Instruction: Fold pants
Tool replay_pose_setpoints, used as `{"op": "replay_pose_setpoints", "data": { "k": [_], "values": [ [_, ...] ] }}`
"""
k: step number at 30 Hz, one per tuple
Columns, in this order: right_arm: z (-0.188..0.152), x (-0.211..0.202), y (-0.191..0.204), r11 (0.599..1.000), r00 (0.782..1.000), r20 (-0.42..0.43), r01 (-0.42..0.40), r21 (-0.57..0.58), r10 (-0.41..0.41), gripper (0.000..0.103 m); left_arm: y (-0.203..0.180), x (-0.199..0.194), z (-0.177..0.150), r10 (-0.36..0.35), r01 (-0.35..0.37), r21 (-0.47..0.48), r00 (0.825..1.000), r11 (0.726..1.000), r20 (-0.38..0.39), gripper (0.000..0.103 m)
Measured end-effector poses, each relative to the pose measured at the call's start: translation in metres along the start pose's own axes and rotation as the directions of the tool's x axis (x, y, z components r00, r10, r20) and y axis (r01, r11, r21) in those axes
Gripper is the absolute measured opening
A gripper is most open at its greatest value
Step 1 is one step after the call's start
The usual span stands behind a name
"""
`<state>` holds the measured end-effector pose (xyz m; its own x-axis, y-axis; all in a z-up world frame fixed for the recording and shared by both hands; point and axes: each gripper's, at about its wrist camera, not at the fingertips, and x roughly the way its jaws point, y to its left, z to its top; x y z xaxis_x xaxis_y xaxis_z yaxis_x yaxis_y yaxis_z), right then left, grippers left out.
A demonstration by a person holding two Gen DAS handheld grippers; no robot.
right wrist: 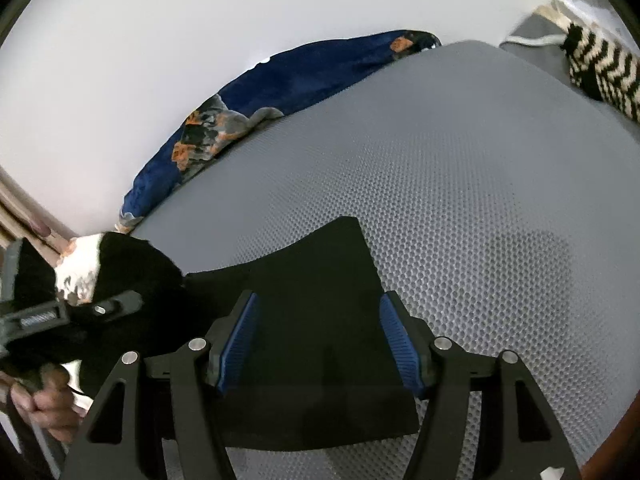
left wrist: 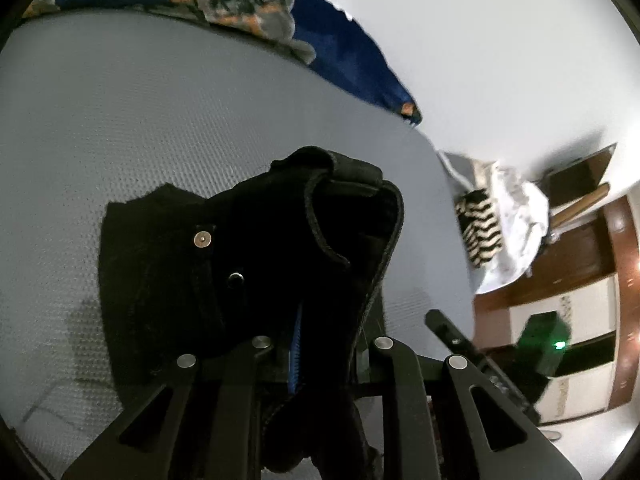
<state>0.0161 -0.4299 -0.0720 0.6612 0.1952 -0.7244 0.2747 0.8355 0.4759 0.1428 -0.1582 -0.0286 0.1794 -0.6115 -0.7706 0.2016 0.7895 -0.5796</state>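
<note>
Black pants lie on a grey textured mat. In the left wrist view my left gripper is shut on the pants' waistband, which bunches up between the fingers; a metal button shows beside it. In the right wrist view a flat black leg part of the pants lies on the mat. My right gripper is open, its blue pads either side of the cloth, holding nothing. The left gripper shows at the far left there.
A blue flowered blanket lies along the mat's far edge, against a white wall. A zebra-striped cloth and white fabric sit beyond the mat's right end. Brown wooden furniture stands further right.
</note>
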Motion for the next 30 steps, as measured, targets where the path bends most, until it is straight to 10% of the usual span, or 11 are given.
{"op": "replay_pose_setpoints", "data": {
  "k": [8, 18, 30],
  "values": [
    [-0.002, 0.003, -0.012, 0.999, 1.0, 0.002, -0.024, 0.027, 0.024, 0.061, -0.009, 0.022, -0.019, 0.055, -0.055, 0.065, 0.998, 0.996, -0.006, 0.03],
    [-0.006, 0.008, -0.01, 0.999, 0.999, -0.025, -0.031, 0.009, 0.031, 0.061, -0.013, -0.01, -0.023, -0.072, 0.064, 0.161, 0.996, 0.985, 0.047, 0.063],
    [0.003, 0.07, 0.016, 0.951, 0.903, -0.358, -0.29, -0.105, 0.236, 0.062, 0.079, -0.058, -0.033, 0.296, -0.304, 0.023, 0.94, 0.952, 0.169, 0.063]
  ]
}}
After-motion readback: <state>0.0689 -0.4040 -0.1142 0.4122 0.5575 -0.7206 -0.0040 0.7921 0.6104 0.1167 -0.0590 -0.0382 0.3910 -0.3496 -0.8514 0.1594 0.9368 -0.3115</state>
